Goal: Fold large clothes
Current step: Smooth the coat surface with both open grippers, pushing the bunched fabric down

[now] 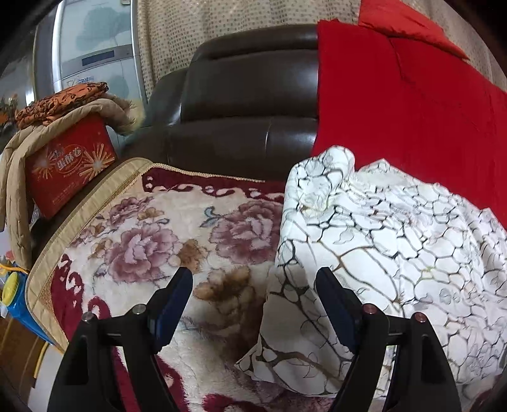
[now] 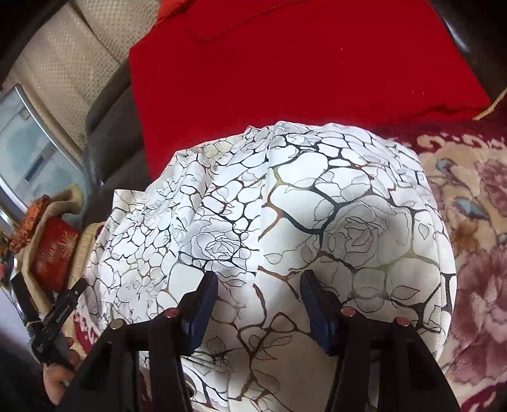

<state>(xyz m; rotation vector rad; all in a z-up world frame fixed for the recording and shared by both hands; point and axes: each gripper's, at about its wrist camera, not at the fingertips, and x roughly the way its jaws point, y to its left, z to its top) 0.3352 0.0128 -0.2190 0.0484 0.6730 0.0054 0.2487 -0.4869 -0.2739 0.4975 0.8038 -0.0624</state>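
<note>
Both the left gripper [image 1: 253, 282] and right gripper [image 2: 258, 285] hover spread, pinching nothing, over the crumpled white garment [image 1: 396, 241], red cloth [image 2: 285, 69] at twelve o'clock.

Surroundings as I see them from my remote station

A floral plush blanket [image 1: 164, 228], cream with mauve roses and a dark red border, covers the seat of a dark brown leather sofa [image 1: 247, 95]. A plain red cloth [image 1: 396, 104] hangs over the sofa back on the right of the left view. On the left, a red printed box [image 1: 68, 164] stands under a beige quilted coat [image 1: 19, 177], with a folded orange patterned fabric [image 1: 60, 101] on top. Behind these I note a silver appliance [image 1: 95, 44] and a dotted beige curtain [image 1: 196, 28]. A blue and yellow plastic item [image 1: 16, 301] sits at the far left edge; I cannot identify it.
</note>
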